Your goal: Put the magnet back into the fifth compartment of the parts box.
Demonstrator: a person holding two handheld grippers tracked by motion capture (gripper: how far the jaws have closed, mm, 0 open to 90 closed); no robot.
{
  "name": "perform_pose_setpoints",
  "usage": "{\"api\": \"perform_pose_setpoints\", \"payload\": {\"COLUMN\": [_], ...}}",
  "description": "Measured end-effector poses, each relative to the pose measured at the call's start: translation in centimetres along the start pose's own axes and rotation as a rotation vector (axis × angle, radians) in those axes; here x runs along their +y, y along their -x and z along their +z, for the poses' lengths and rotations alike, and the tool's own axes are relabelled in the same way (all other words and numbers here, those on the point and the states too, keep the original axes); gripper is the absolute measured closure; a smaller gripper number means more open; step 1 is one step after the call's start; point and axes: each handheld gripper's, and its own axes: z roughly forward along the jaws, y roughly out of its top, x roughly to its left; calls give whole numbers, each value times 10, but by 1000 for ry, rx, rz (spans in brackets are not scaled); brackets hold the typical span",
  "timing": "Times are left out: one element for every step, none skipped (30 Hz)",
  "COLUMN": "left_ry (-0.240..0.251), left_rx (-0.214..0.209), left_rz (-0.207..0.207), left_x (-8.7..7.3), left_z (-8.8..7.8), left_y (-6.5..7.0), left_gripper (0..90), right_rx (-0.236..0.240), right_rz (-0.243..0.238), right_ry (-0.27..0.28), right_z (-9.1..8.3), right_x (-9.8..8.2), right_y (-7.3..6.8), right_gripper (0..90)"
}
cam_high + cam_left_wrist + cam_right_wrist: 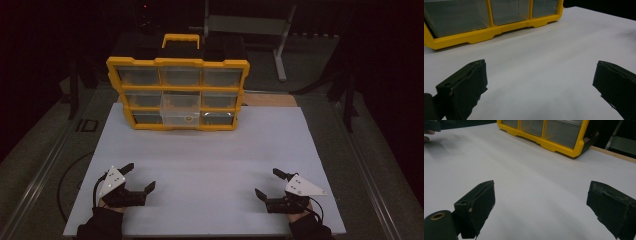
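Observation:
A yellow organizer case (178, 94) with clear compartment lids stands at the far middle of the white table (210, 150); one clear bin (180, 111) in its lower middle sticks out toward me. My left gripper (140, 176) rests near the front left edge, open and holding nothing. My right gripper (267, 183) rests near the front right edge, likewise open with nothing between its jaws. In the left gripper view the case (486, 32) lies ahead to the upper left, beyond the open left gripper (540, 82). The right gripper view shows the case (554, 137) ahead, past the open right gripper (541, 205).
A wide stretch of bare white tabletop (210, 165) separates the grippers from the case. A wooden board edge (270, 99) shows behind the case at the right. Dark floor and a metal stand (280, 45) lie beyond the table.

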Motion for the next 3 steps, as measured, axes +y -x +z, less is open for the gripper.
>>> {"api": "perform_pose_setpoints", "payload": {"left_ry": [1, 0, 2], "left_rx": [1, 0, -1], "left_rz": [2, 2, 1], "left_x": [0, 0, 0], "left_z": [0, 0, 0], "left_y": [0, 0, 0], "left_gripper": [1, 1, 1], "right_rx": [0, 1, 1], "right_rz": [-1, -1, -1], "right_ry": [0, 1, 0], "right_z": [0, 0, 0], "right_x": [0, 0, 0], "right_y": [0, 0, 0], "right_gripper": [85, 85, 85]}}
